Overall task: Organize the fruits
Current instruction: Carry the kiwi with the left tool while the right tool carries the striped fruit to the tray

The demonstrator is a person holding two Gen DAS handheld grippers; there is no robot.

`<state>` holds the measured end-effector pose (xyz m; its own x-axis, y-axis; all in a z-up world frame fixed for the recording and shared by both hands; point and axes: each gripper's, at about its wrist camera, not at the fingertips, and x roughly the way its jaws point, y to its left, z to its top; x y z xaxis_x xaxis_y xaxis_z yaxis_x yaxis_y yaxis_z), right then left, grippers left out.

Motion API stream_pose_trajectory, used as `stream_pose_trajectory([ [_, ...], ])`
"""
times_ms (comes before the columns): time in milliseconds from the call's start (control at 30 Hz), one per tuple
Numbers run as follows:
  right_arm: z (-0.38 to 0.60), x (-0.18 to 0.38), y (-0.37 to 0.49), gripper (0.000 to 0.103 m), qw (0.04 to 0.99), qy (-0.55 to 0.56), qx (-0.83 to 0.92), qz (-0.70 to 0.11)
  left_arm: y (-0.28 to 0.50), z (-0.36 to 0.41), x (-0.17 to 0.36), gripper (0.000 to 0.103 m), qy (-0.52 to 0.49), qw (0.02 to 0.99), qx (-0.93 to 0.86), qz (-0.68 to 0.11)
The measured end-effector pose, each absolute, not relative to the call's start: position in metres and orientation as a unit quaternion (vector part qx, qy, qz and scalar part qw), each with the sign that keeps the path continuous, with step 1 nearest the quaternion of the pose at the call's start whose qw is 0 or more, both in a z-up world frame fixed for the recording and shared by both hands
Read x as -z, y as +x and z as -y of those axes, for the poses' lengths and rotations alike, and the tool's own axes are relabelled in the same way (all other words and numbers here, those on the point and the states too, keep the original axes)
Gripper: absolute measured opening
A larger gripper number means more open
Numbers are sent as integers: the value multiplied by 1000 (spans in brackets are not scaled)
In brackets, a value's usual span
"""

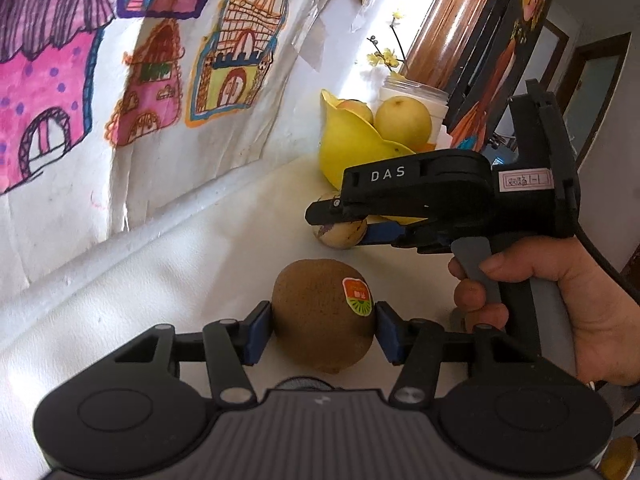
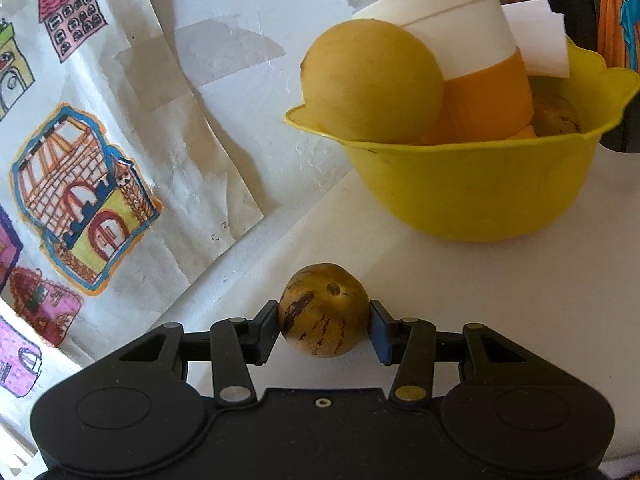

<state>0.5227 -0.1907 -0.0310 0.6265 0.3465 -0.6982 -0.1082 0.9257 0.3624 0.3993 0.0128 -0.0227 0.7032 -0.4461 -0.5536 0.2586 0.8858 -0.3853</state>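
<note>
Scene: white tabletop [image 2: 500,300] against a wall hung with children's house drawings [image 1: 224,64]; yellow bowl [image 2: 472,188] at 1 o'clock in the right wrist view.
Bowl contents: a large yellow round fruit [image 2: 370,80] on the 10 o'clock rim, an orange-and-white cup [image 2: 472,76], another small speckled fruit [image 2: 558,116] at the 2 o'clock side.
Kiwi: brown kiwi [image 1: 324,316] with a sticker, low centre in the left wrist view, between the blue pads.
Left gripper [image 1: 320,330]: fingers clamped on the kiwi's two flanks; whether the fruit rests on the tabletop I cannot tell.
Small fruit: yellow-brown fruit with purple streaks [image 2: 324,310], short of the bowl, at 7 o'clock from it.
Right gripper [image 2: 324,326]: fingers clenched on the streaked fruit at its widest part, a hand [image 1: 560,300] on the trigger.
Handling, kiwi: probably soft under a fuzzy skin that grips well; bruises if squeezed; hold across the middle, as now.
Handling, streaked fruit: light, smooth, likely slippery and round; keep the pads on its equator or it may squirt out.
Risk: bowl is crowded; set fruit down, don't drop.
</note>
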Motion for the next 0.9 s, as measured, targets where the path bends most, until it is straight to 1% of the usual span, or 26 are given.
stream_pose_trajectory([
  [200, 195, 25, 508, 49, 894, 148, -132, -401, 396, -20, 24, 58, -174, 900, 197, -347],
  [367, 202, 14, 487, 49, 895, 155, -143, -392, 388, -19, 23, 58, -173, 901, 191, -349],
  [567, 203, -7, 454, 49, 893, 162, -175, -383, 364, -23, 21, 58, -188, 893, 193, -360],
  [733, 204, -24, 421, 49, 889, 168, -206, -374, 345, -23, 16, 58, -181, 891, 190, -371],
  [900, 209, -33, 392, 49, 885, 180, -217, -369, 326, -26, 11, 58, -186, 895, 181, -364],
])
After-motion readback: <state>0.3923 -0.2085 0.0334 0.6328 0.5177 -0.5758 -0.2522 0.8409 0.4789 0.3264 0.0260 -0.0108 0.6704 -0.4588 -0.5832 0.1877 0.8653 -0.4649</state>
